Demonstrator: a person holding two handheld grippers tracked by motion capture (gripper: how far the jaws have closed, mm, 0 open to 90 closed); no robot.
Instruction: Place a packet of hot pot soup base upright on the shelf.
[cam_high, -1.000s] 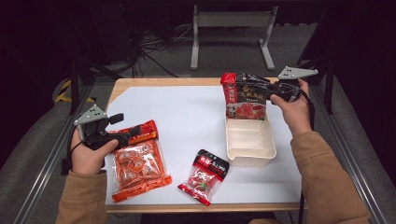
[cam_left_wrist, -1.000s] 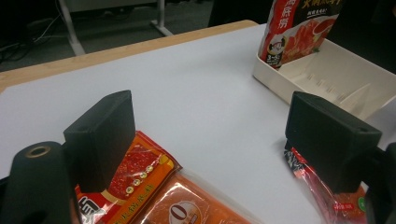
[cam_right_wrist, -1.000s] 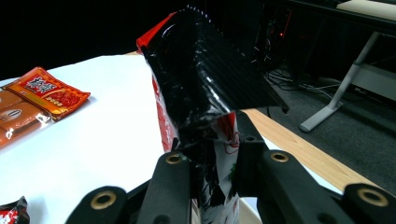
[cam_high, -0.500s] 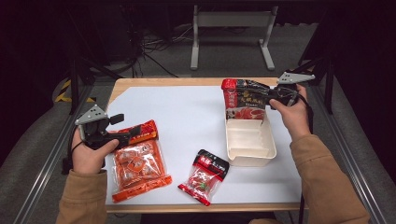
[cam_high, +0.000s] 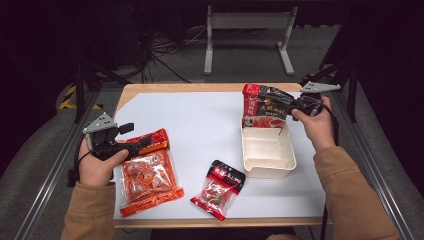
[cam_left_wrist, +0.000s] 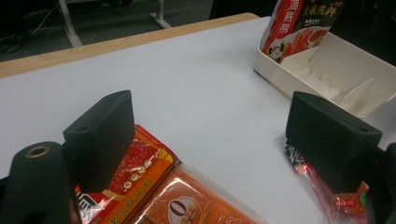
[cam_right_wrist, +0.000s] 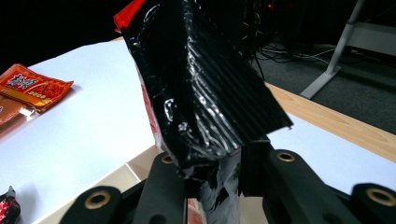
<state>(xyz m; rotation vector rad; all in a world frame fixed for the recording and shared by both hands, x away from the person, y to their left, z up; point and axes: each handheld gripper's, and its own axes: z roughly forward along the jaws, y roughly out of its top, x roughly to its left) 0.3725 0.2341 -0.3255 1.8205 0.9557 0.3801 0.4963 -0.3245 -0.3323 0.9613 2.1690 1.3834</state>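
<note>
Fingers of the right gripper (cam_high: 289, 106), clamped on the red-and-black pouch (cam_high: 264, 106), have been lowered toward the white tray (cam_high: 268, 169); left fingers (cam_left_wrist: 332, 135) stand wide.

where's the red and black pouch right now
In the high view the pouch is at far right, gripped by the right gripper, its bottom end in the white tray.
</note>
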